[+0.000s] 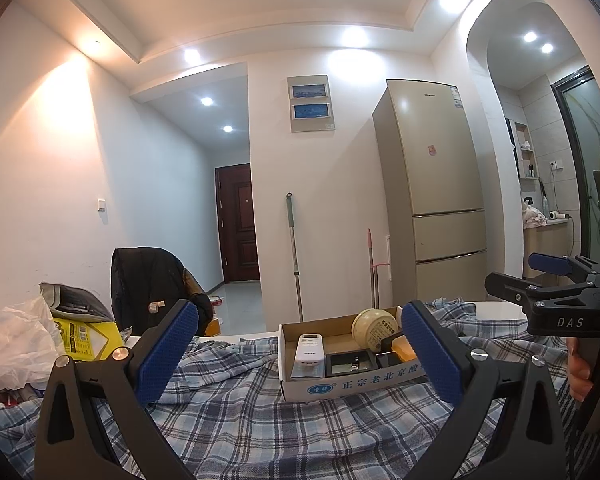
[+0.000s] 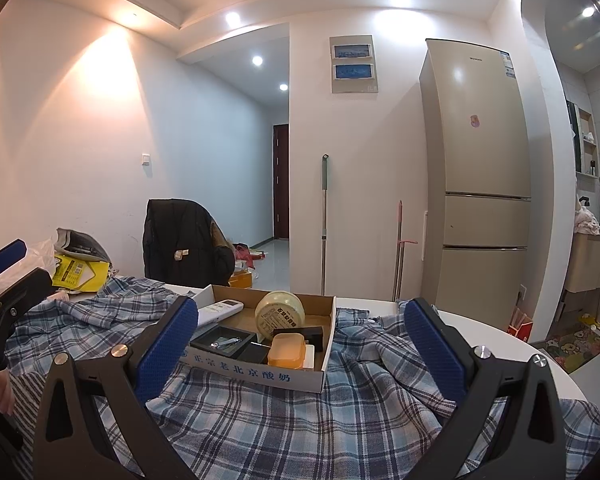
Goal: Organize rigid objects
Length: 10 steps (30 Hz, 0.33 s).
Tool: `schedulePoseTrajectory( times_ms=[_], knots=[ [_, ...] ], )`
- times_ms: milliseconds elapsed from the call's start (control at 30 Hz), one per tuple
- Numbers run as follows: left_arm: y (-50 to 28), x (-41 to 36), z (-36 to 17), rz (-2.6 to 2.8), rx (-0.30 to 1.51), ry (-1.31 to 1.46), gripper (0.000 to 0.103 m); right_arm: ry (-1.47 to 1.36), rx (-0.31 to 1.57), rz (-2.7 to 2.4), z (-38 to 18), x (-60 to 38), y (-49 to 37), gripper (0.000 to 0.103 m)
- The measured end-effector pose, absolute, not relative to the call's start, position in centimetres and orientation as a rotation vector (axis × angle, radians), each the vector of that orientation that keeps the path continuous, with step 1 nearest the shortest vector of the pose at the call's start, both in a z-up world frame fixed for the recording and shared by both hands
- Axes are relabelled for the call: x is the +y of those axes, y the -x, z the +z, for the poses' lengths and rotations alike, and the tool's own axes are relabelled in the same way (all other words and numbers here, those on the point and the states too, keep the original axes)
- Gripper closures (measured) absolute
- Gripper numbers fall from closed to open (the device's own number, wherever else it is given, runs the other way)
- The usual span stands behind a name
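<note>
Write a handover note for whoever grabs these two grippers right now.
Left gripper: open, holding nothing, raised over the checked cloth, facing the cardboard box.
Right gripper: open, holding nothing, also facing the box.
In the box: white remote at the far left, round cream tin leaning at the back, open black case with a small metal tool inside, orange soap-like block in the near right corner.
Done: these four things sit in the box.
Left: I see no loose rigid item on the cloth; check the cluttered pile with the yellow packet at the left before stopping.
</note>
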<state>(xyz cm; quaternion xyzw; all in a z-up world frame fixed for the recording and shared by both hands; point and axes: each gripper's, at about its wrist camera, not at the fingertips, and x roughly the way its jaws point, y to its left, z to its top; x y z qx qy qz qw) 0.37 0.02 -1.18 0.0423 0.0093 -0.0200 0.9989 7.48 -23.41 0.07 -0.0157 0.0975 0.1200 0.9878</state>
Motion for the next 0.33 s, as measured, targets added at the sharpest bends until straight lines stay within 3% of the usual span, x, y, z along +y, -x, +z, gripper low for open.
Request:
schedulePoseTrajectory(
  times_ms=[333],
  knots=[
    [-0.37, 0.02, -1.19, -0.04, 0.019, -0.084, 0.0, 0.033, 0.195, 0.241, 0.03, -23.4, -7.48, 0.0]
  ],
)
